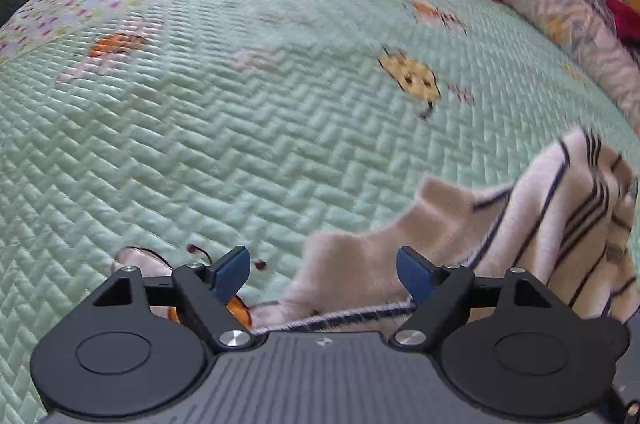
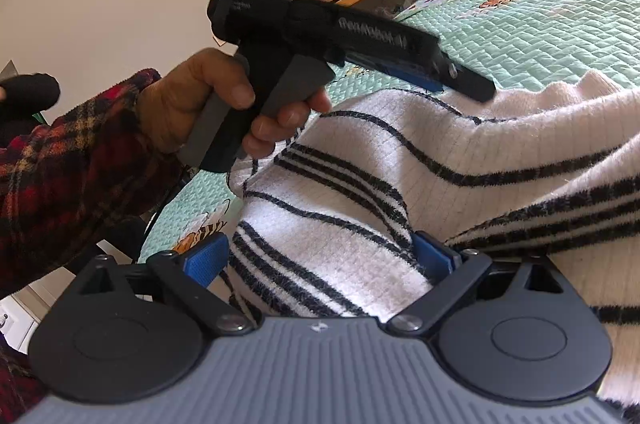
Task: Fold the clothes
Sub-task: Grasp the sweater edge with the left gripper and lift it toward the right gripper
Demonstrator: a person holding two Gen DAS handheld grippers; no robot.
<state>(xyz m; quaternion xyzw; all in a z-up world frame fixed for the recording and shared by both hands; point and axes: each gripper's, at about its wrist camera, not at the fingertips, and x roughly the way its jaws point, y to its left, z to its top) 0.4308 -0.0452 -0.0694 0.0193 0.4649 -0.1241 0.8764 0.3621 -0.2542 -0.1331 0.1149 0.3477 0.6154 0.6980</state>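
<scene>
1. Two grippers are seen at work over one garment; a cream sweater with dark stripes (image 2: 460,152) is lying in a rumpled heap on the green quilted bedspread (image 1: 200,128), near the side where the person stands.
2. The left gripper (image 1: 324,274) is held angled down over the sweater's near edge; its jaws are spread wide, and a fold of cream knit lies between them, but the blue pads (image 1: 414,274) are not seen pressing on it, so nothing is judged to be held.
3. The right gripper (image 2: 324,260) is also spread wide; a striped fold fills the gap between its blue pads (image 2: 204,260); the cloth reaches both pads, yet a firm pinch is not evident, so it is read as open around the fold.
4. In the right wrist view, the left gripper is seen gripped by a hand (image 2: 200,104) in a red plaid sleeve (image 2: 60,184), above the sweater's far edge.
5. The step in hand is judged to be an early one: the garment is not yet laid flat, and no fold is made.
6. Next, closing on two edges or corners is called for; the sweater should then be lifted and spread smooth on the bedspread before any folding is attempted.
</scene>
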